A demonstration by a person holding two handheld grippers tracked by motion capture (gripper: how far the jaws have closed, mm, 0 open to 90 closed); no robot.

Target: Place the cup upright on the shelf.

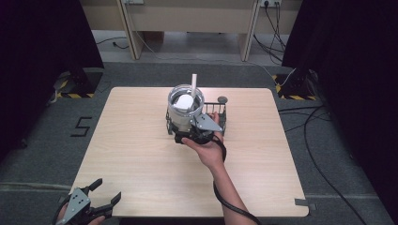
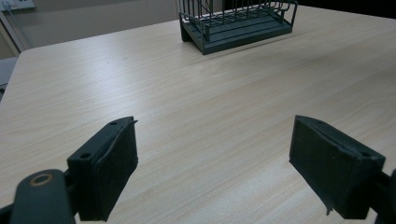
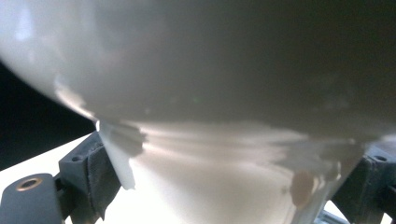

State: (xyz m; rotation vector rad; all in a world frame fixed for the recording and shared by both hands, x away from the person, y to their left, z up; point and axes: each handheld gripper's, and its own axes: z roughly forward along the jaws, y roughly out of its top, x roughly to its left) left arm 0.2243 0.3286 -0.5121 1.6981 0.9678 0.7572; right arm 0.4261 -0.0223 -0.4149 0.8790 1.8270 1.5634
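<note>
1. Grey carpeted floor w/ black curtains at both sides; light wood table (image 1: 141,154) at centre, trailing cables on floor at right.
2. Dark wire rack (image 1: 220,115) sits on table, far-centre. In left gripper view the rack (image 2: 238,23) shows at top, well apart from the jaws.
3. Right gripper (image 1: 195,131) is held at the rack's near side by the person's right hand (image 1: 209,150); grey 3-cornered plate on top.
4. Clear round container (image 1: 185,107) w/ a white item inside and a white stick standing up from it is in the right gripper, above the rack's left part. Whether it touches the rack: cannot tell.
5. Right gripper view: container (image 3: 210,116) sits between the 2 jaws, very close to the lens and blurred; jaws stand at either side of its lower part, closed onto it.
6. Left gripper (image 1: 105,194) is at the table's near-left corner, over the edge, well apart from rack and container.
7. Left gripper (image 2: 212,163) state: jaws spread wide, nothing between them, bare table below.
</note>
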